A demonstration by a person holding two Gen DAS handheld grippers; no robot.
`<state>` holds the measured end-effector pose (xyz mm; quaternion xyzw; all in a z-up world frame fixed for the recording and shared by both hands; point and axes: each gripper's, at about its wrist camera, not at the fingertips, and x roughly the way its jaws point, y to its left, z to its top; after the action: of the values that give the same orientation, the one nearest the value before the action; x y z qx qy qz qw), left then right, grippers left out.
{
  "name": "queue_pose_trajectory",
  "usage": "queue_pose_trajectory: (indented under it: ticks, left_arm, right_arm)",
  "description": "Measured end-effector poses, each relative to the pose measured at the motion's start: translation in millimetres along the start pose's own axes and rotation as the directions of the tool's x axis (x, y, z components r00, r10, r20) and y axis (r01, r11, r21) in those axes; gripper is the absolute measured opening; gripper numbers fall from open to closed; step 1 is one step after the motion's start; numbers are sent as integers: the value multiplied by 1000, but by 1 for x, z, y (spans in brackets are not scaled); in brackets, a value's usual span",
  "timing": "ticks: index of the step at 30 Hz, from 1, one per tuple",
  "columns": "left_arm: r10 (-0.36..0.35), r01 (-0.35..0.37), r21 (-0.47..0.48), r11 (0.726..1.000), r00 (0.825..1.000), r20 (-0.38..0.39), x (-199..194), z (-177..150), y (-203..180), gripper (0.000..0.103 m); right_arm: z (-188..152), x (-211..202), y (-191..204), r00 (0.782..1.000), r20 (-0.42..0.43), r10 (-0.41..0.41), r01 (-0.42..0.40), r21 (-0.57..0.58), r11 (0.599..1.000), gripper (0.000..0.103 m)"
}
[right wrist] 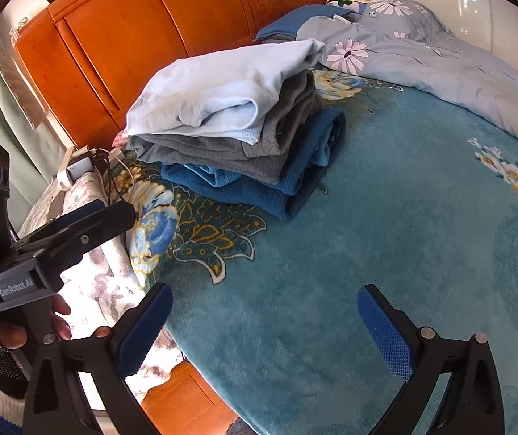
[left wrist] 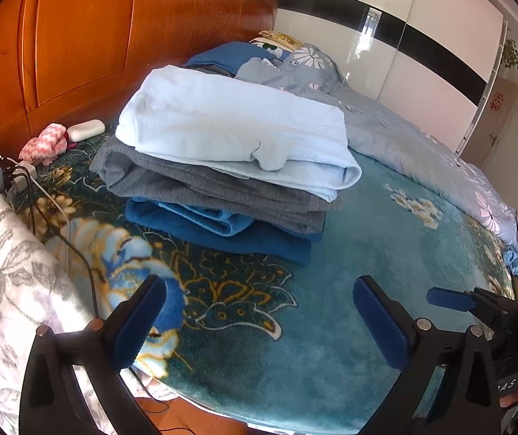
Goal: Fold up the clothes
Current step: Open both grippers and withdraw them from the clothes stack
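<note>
A stack of three folded clothes lies on the teal floral blanket [left wrist: 349, 326]: a pale blue garment [left wrist: 230, 123] on top, a grey one [left wrist: 204, 188] under it, a dark blue one [left wrist: 222, 232] at the bottom. The stack also shows in the right wrist view, pale blue [right wrist: 215, 87], grey [right wrist: 230, 152], dark blue [right wrist: 277, 185]. My left gripper [left wrist: 259, 311] is open and empty, above the blanket short of the stack. My right gripper [right wrist: 264, 326] is open and empty, also short of the stack. The left gripper shows at the left of the right wrist view [right wrist: 78, 232].
An orange wooden headboard [left wrist: 96, 36] stands behind the stack. A crumpled light blue floral quilt [left wrist: 385, 123] lies along the far right. A grey-leaf pillow [left wrist: 9, 282], chargers and cables [left wrist: 20, 177], a pink cloth [left wrist: 45, 141] and a white case [left wrist: 87, 129] lie at the left.
</note>
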<state>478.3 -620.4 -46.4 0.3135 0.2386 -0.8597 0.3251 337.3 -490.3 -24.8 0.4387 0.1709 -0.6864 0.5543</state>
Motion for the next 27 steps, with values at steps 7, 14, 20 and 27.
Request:
queue_pose_trajectory:
  ticks: [7,14,20,27]
  left_arm:
    - [29,-29,5,1000,1000,9,0,-9,-8,103]
    - [13,-13,10,1000,1000,-7,3,-20,-16,103]
    - [26,-26,4,1000,999,-28,7,-28,-19,103]
    - [66,-66,9,998,997,-28,7,-32,-19,103]
  right_arm:
    - [-15,-6,-1,999,7,-34,34,8,999,103]
    - [-27,-12,-2,998,13,-55,55,10,998,103]
    - [-36,-11,-2,998,2,-61,61,7,998,103]
    - [-40,-12,-1,998,2,-67,67,-3,998,103]
